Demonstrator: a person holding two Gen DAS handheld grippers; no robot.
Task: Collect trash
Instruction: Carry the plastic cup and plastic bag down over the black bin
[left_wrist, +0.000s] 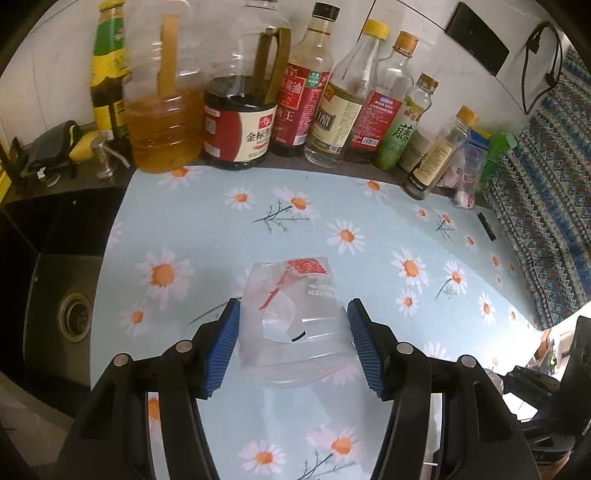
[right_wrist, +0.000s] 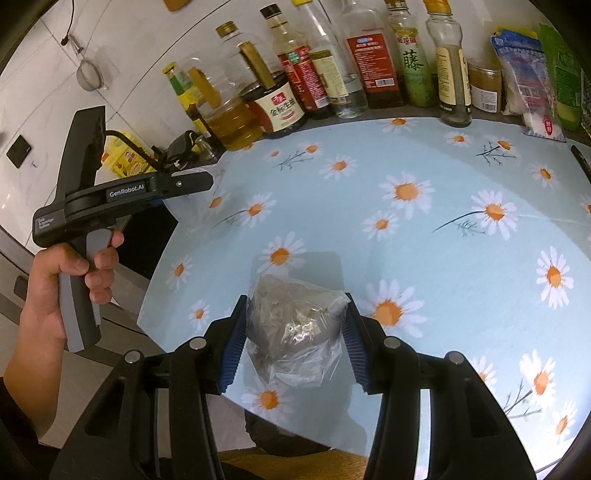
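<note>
A clear plastic wrapper with red print (left_wrist: 291, 314) lies on the daisy tablecloth (left_wrist: 332, 229), between the blue pads of my left gripper (left_wrist: 292, 325). The jaws are wide apart and stand at its sides. In the right wrist view a crumpled clear plastic bag (right_wrist: 295, 325) sits between the pads of my right gripper (right_wrist: 295, 325), jaws wide and at its sides. The left gripper (right_wrist: 177, 182) shows at the left of that view, held in a hand above the table's left edge.
A row of oil, soy sauce and vinegar bottles (left_wrist: 240, 103) lines the back of the cloth. A dark sink (left_wrist: 70, 314) lies to the left. Seasoning packets (right_wrist: 532, 81) stand at the back right. A patterned cloth (left_wrist: 546, 206) hangs at the right.
</note>
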